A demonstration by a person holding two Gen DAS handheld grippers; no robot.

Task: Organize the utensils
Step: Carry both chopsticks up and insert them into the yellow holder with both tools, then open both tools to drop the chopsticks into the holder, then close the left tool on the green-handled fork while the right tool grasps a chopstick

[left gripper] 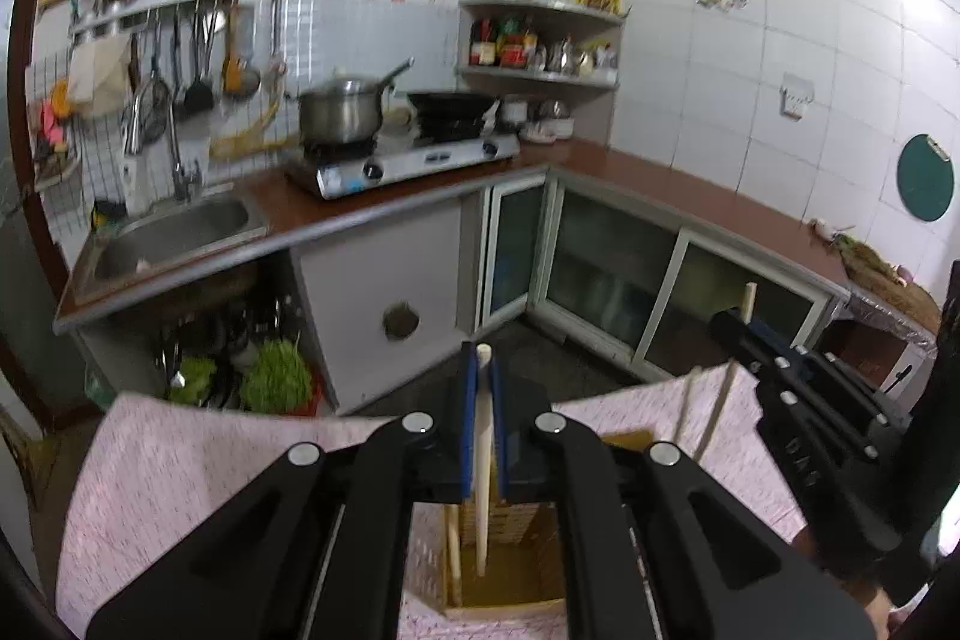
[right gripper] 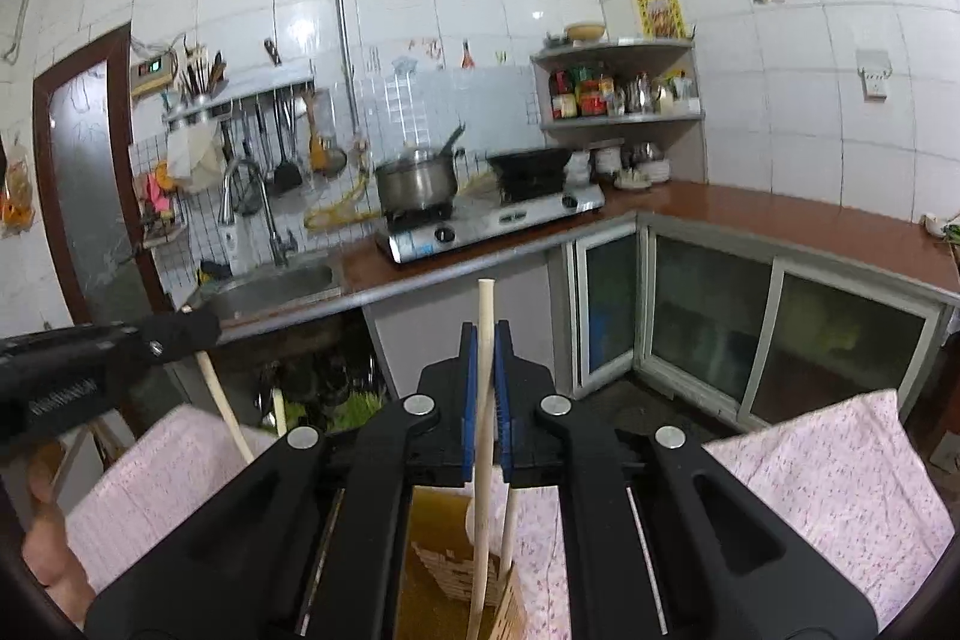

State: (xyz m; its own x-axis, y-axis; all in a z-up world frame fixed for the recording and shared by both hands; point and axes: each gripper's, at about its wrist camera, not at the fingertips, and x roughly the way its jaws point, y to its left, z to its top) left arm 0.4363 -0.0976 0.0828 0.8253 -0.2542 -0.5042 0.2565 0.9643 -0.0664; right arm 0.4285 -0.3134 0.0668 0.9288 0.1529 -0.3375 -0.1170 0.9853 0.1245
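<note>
Nearest in the left wrist view, left gripper (left gripper: 483,382) with blue-padded fingers (left gripper: 467,424) pressed onto a pale wooden utensil handle (left gripper: 483,460), held upright, most likely so that the lower end drops straight into the woven holder (left gripper: 510,568) at 6 o'clock. Beside that handle, a second wooden stick (left gripper: 452,550) already leaning inside the holder. Same arrangement in the right wrist view: right gripper (right gripper: 485,370) pinching another pale handle (right gripper: 483,400) between blue fingers (right gripper: 503,400), lower end reaching down to the holder's rim (right gripper: 462,574), one more thin stick (right gripper: 509,526) just beside. Both grasps placed about mid-length on the handle, probably for a steady vertical grip. Whether each utensil goes in or comes out: cannot tell from one moment. Under the holder, a pink patterned cloth (left gripper: 198,466) covering the surface, perhaps to protect it. At 3 o'clock in the left view, the other gripper (left gripper: 798,388) close by, also with a stick. Farther off, floor, then cabinets with glass doors (left gripper: 606,268). Farthest, at 11 o'clock, sink (left gripper: 174,232), steel pot (left gripper: 342,109) on the stove (left gripper: 408,160), and ladles hanging on a wall rail (left gripper: 180,10).
</note>
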